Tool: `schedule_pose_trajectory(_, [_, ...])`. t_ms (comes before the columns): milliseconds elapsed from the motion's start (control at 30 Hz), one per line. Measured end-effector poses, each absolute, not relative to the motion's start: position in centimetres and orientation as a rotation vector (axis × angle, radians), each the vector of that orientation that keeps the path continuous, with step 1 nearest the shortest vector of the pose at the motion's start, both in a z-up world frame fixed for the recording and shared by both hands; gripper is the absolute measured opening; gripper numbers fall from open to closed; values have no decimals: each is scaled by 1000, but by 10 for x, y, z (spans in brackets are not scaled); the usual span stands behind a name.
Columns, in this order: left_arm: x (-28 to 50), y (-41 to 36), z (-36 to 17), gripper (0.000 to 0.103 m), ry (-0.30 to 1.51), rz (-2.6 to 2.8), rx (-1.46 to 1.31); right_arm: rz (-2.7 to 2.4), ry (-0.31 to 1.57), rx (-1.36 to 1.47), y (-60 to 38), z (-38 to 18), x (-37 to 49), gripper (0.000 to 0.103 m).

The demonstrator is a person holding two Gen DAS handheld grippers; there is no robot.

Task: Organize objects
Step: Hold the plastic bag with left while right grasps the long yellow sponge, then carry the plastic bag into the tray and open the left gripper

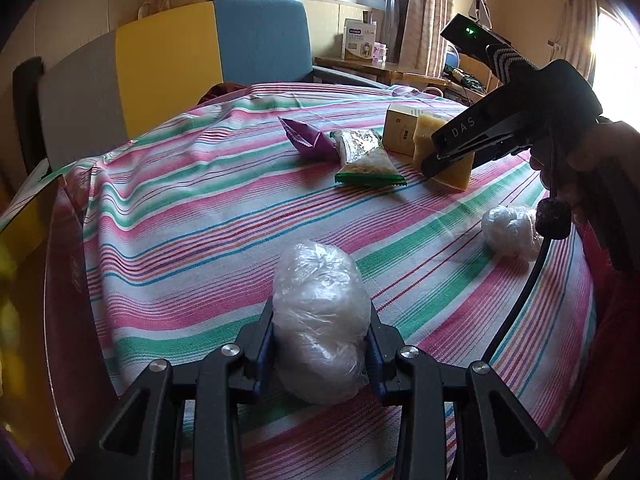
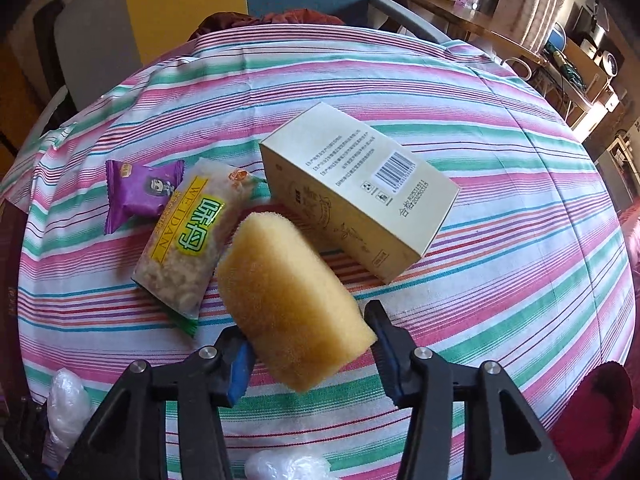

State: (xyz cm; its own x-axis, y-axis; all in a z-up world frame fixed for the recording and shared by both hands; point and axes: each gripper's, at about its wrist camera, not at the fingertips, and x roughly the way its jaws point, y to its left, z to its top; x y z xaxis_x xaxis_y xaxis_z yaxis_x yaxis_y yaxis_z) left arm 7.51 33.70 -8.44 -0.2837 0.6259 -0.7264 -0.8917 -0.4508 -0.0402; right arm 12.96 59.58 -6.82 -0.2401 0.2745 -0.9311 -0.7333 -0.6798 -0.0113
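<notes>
My left gripper (image 1: 320, 340) is shut on a crumpled clear plastic bag ball (image 1: 320, 320), held just above the striped tablecloth. My right gripper (image 2: 310, 344) is shut on a yellow sponge (image 2: 292, 300), which tilts up and to the left; it also shows in the left wrist view (image 1: 456, 168) at the far right. Beyond the sponge lie a beige carton (image 2: 360, 192), a clear-and-green snack pack (image 2: 188, 240) and a purple snack pack (image 2: 140, 192). A second plastic bag ball (image 1: 510, 228) lies on the cloth at the right.
The table wears a pink, green and white striped cloth (image 1: 200, 220). A dark red box with a yellow edge (image 1: 48, 280) stands at the left. A grey, yellow and blue chair back (image 1: 180, 68) rises behind the table. A wooden desk with boxes (image 1: 368, 64) stands farther back.
</notes>
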Motion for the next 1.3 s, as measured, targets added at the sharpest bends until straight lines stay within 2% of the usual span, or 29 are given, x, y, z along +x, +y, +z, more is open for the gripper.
schedule_pose_trajectory(100, [75, 337, -84, 38, 469, 1894, -841, 1983, 553, -1334, 595, -63, 128, 52])
schedule_pose_trajectory(167, [76, 337, -85, 38, 472, 1895, -839, 1995, 521, -1313, 588, -59, 129, 48])
schedule_pose_trajectory(200, [76, 337, -85, 38, 473, 1896, -839, 2000, 509, -1307, 586, -57, 130, 43])
schedule_pose_trajectory(300, [76, 337, -85, 38, 476, 1898, -836, 2015, 501, -1303, 580, -55, 126, 41])
schedule_pose_trajectory(633, [79, 338, -85, 39, 500, 1910, -820, 2052, 523, -1263, 577, -51, 128, 40])
schedule_pose_trajectory(833, [82, 338, -81, 35, 519, 1908, -820, 2055, 550, -1242, 582, -51, 131, 40])
schedule_pose_trajectory(1067, [89, 318, -30, 35, 395, 1871, -803, 2072, 562, -1226, 583, -49, 133, 40])
schedule_pose_trajectory(1300, [38, 270, 13, 35, 202, 1958, -908, 2091, 544, -1229, 578, -48, 131, 40])
